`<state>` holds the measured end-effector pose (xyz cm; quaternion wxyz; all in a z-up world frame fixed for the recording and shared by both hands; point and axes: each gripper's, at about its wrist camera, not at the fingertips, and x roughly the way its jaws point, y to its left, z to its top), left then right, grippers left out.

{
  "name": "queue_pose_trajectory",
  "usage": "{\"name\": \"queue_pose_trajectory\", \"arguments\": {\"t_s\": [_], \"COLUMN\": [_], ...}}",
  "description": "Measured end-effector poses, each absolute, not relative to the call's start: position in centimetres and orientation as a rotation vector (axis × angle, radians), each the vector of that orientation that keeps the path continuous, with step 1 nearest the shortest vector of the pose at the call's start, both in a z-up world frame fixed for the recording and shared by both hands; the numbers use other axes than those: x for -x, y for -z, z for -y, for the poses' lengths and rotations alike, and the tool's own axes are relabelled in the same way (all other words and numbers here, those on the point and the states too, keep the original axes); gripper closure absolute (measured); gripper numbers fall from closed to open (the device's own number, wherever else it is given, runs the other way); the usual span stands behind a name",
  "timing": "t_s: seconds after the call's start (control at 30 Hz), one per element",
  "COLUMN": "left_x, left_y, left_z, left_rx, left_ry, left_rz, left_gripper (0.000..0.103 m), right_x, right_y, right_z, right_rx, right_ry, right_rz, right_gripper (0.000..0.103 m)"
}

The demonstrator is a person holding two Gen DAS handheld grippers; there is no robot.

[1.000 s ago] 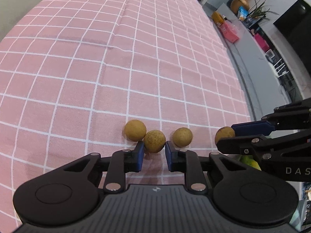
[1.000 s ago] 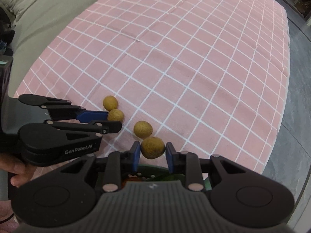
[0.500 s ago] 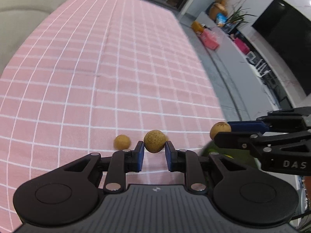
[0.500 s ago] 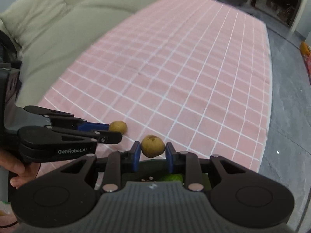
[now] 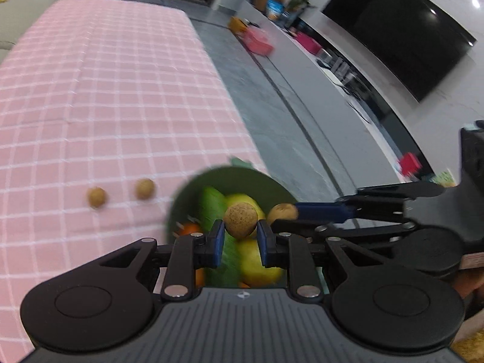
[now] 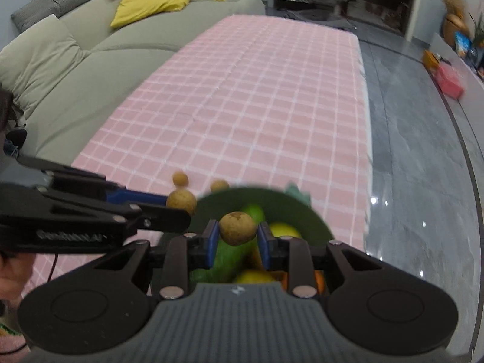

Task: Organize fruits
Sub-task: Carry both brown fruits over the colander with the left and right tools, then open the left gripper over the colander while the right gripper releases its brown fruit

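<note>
L gripper [image 5: 240,239] clamped on a brown round fruit [image 5: 240,220], held over the green bowl [image 5: 181,199]. R gripper [image 6: 237,239] clamped on a second brown fruit [image 6: 237,224], also above the bowl, just beside L at its 3 o'clock. Bowl holds green, yellow & orange produce. Two loose brown fruits [image 5: 96,197] [image 5: 144,189] lie on the pink checked cloth [image 5: 106,90] at 9 o'clock of the bowl, near ea. other, not touching.

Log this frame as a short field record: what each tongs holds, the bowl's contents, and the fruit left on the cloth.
left tongs: shut on small brown fruit, above bowl
right tongs: shut on second brown fruit, above bowl
green bowl: holds green, yellow and orange fruit
pink checked cloth: two loose brown fruits
</note>
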<state>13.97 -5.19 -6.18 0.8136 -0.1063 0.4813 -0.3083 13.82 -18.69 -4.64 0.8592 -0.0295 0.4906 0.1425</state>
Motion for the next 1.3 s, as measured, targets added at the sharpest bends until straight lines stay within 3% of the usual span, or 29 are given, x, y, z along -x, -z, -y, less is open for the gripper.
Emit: {"name": "queue_pose_trajectory", "arguments": {"t_s": [0.4, 1.3], "left_x": [-11.0, -11.3], "left_y": [9.1, 12.2], "left_z": [9.4, 11.6], "left_rx": [0.154, 0.064], "left_ry": [0.699, 0.658], "left_rz": [-1.229, -1.362], "left_gripper": [0.078, 0.078], "right_x": [-10.4, -12.0], "right_y": [7.7, 10.9], "right_z": [22.0, 20.5], "right_rx": [0.159, 0.375], "right_ry": [-0.345, -0.482], "right_rz": [-1.164, -1.288], "right_gripper": [0.079, 0.079]}}
